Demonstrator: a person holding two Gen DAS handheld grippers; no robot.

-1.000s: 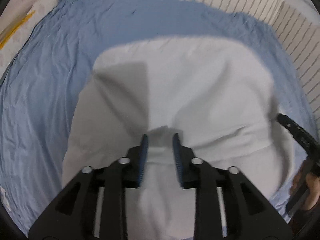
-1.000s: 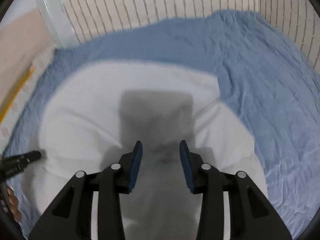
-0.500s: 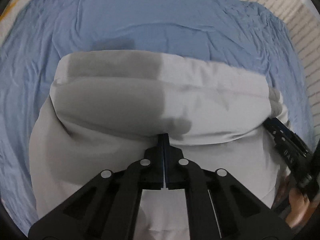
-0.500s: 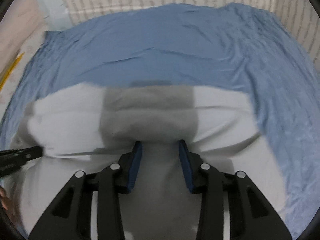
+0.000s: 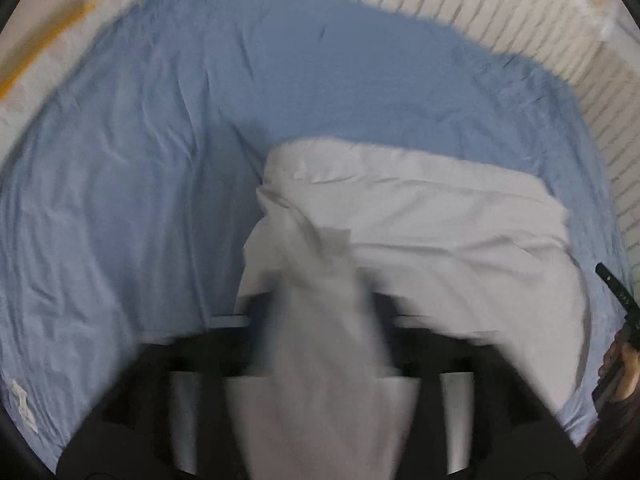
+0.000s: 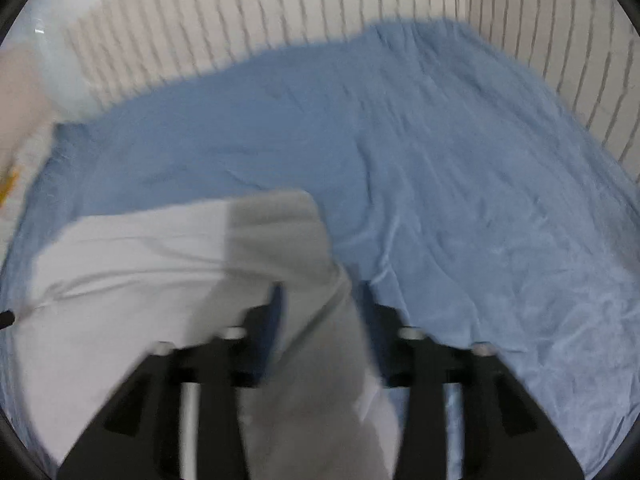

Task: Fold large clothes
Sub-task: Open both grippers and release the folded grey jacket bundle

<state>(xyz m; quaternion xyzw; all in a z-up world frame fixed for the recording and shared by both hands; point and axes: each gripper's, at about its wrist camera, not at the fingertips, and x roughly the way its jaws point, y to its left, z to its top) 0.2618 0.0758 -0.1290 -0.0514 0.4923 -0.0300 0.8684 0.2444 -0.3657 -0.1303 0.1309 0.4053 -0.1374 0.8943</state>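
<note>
**Fold laid over, both grippers letting go**

The left gripper [image 5: 320,320] has just been opening: its jaws stand wide apart, with a loose fold of the white garment [image 5: 440,216] draped between and over them, blurred and not pinched. The right gripper [image 6: 320,304] has also just been opening; its blue pads [image 6: 272,320] stand apart on either side of a strip of the same cloth without pressing on it.

Beyond the fingers, the garment lies as a doubled band on the blue sheet [image 5: 140,180], which covers the striped bedding [image 6: 360,8]. It sits toward the near edge of the sheet, its far fold line running roughly parallel to that edge; the far half of the sheet is bare. In the left view the right gripper's finger and a hand [image 5: 624,364] show at the garment's right end.

By my reading, one lengthwise fold is down and released. The bundle looks wide and rumpled at the near corners, so smoothing and at least one crosswise fold seem left.
</note>
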